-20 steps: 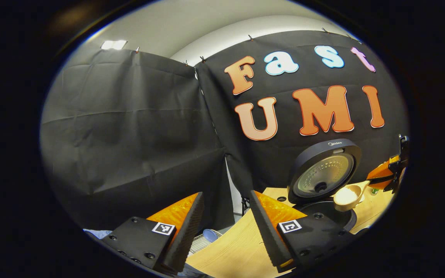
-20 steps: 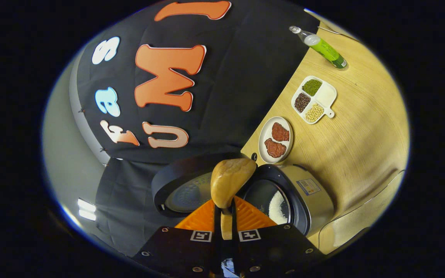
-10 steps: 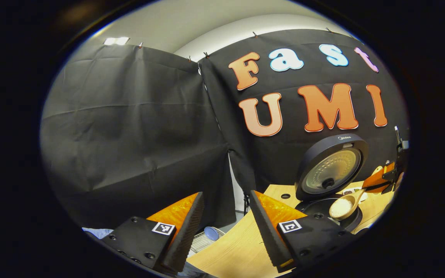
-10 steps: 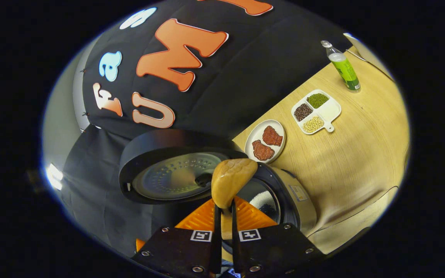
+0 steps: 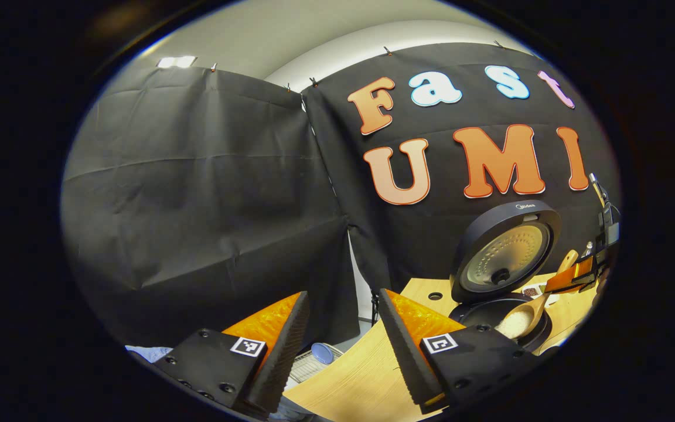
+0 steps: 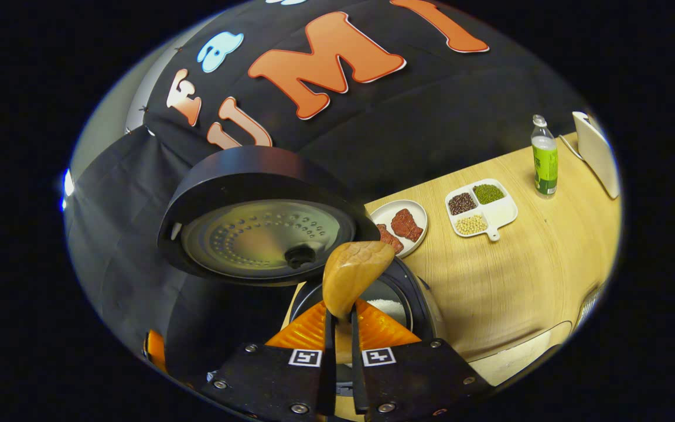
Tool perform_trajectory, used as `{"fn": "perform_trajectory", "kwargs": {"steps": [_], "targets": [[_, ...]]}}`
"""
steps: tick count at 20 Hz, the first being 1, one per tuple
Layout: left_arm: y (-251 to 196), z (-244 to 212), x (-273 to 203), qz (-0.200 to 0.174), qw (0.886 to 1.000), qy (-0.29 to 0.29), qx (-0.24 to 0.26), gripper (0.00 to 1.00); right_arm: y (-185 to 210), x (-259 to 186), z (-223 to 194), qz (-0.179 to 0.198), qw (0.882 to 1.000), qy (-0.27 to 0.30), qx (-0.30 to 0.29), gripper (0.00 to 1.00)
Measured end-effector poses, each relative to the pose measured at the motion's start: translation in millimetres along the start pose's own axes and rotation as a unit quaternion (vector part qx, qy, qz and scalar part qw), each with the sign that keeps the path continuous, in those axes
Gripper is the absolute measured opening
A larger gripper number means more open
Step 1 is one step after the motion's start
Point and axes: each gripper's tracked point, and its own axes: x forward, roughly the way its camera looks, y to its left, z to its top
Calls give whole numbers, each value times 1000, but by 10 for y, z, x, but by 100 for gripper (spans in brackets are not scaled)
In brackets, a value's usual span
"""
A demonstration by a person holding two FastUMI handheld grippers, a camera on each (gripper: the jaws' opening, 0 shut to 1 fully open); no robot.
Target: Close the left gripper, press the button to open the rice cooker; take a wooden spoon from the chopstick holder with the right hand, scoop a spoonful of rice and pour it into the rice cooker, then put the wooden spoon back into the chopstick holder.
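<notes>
Since one second ago: wooden spoon [image 5: 526, 313] lowered from beside the lid to just over the open pot, bowl still loaded with rice; right gripper view rotated so the table [image 6: 525, 275] lies nearer level.

Spoon bowl over the rim of the rice cooker [image 5: 504, 316], handle rising to the right into the right gripper [image 5: 578, 274]. In the right gripper view, right gripper [image 6: 338, 346] clamped on the spoon handle, both fingers pressing it, underside of the spoon bowl [image 6: 356, 275] above the rice cooker's pot [image 6: 393, 305], white rice visible inside. Lid [image 6: 255, 220] raised, hinged open behind the pot.

Left gripper [image 5: 343, 346] spread wide, holding nothing, above the near table edge, well apart from the cooker.

Beyond the cooker: plate of red pieces [image 6: 402, 223] just beside it, divided dish of beans [image 6: 481, 208] farther right, green bottle [image 6: 544, 158] near the far table edge.
</notes>
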Motion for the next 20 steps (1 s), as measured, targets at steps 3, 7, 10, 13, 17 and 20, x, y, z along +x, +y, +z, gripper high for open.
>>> {"fn": "perform_trajectory", "kwargs": {"steps": [3,7,10,13,17,20], "targets": [[3,-8,-20,2,1000,2,2,83,-5,7,38,-13,999,-9,-29,11],[-4,-34,-33,3,1000,5,2,83,-18,-10,99,-26,998,-21,-53,11],[1,-42,-52,5,1000,6,2,83,-14,2,170,-36,996,-34,-80,11],[-14,-36,-63,4,1000,6,3,83,32,-6,239,-42,992,-48,-113,11],[-30,-36,-73,2,1000,6,5,83,34,8,238,-53,984,-49,-164,11],[-44,-64,-67,0,1000,6,2,83,64,28,226,-54,979,-48,-192,11]]}}
